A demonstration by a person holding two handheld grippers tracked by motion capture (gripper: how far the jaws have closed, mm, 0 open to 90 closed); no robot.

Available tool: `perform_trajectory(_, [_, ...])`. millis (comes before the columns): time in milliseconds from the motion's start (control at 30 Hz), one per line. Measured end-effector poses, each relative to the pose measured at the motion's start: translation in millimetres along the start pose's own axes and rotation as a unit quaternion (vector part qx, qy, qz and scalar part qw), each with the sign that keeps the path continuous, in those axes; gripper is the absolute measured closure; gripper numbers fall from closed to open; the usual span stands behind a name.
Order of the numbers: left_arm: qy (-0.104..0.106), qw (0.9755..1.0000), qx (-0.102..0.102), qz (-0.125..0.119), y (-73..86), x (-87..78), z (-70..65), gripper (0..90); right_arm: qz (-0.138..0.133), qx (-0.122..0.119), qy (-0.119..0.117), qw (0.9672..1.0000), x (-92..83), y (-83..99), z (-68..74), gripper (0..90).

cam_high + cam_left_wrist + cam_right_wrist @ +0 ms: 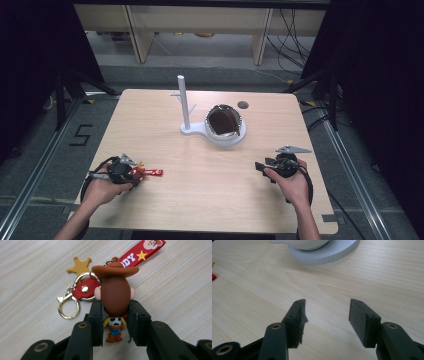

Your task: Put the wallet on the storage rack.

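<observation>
High cam overlooks table (210,190); both gripper cams sit close, sharing its wood.

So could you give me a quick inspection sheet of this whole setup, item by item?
Surface: pale wooden table, bare in front.
Job's things: cowboy keychain with red strap, lying flat.
Clutter: white stand and bowl at the middle.
Grippers: left hand-held gripper has its jaws against the figure's sides; right hand-held gripper open, holding nothing.
Cables: black cable trailing from the left gripper.
Surroundings: dark curtains, grey floor, loose wires behind.
</observation>
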State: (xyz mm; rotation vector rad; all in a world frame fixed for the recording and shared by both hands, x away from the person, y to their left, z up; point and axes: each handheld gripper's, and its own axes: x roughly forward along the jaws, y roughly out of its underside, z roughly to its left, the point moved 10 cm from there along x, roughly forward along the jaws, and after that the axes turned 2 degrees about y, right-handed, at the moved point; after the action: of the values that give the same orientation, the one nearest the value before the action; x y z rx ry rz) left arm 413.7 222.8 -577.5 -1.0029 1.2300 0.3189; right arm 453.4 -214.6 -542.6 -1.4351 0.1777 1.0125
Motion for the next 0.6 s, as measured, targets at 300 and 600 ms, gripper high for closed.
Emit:
perform_trajectory(300, [-0.001, 0.9965, -0.003, -0.084, -33.0, -27.9, -5.9, 67.4, 0.0, 0.003, 0.004, 1.0, -0.5, 0.8, -1.0, 48.0])
perform_trajectory(600, [-0.011, 0.9909, 0.021, -0.133, -74.0, -58.0, -7.6, 67.4, -0.003, 0.004, 0.004, 1.0, -1.1, 1.4, -2.1, 47.8])
